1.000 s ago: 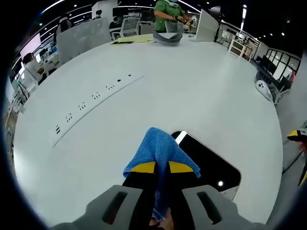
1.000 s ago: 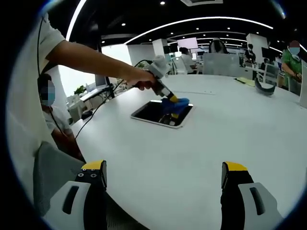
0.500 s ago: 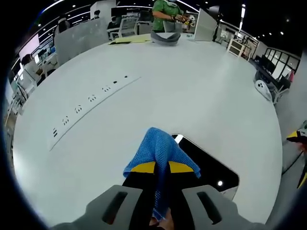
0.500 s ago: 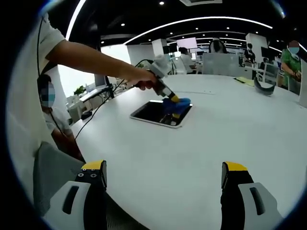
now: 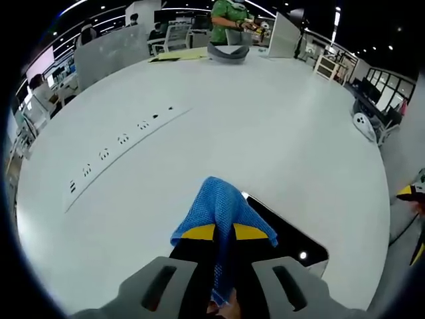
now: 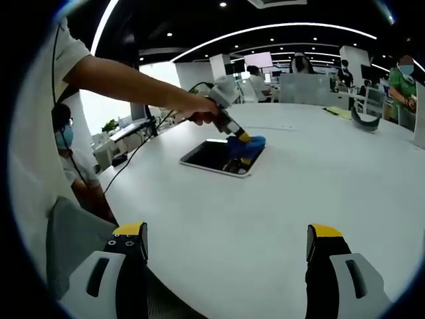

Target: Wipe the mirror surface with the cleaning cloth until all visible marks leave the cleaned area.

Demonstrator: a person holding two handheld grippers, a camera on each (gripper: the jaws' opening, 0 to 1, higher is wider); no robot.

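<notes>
My left gripper is shut on a blue cleaning cloth, which it presses onto the far end of a dark, flat mirror lying on the white table. In the right gripper view the same mirror lies mid-table, with the left gripper and the cloth at its far right corner, held by a person's arm. My right gripper stands open near the table's front edge, far from the mirror, nothing between its jaws.
A strip of power sockets runs across the table left of the mirror. A grey curved object and yellow papers lie at the far edge near a person in green. Seated people and desks surround the table.
The left gripper has slid the cloth further along the mirror toward its far end; less dark glass shows ahead of the cloth. The right gripper has stayed still.
</notes>
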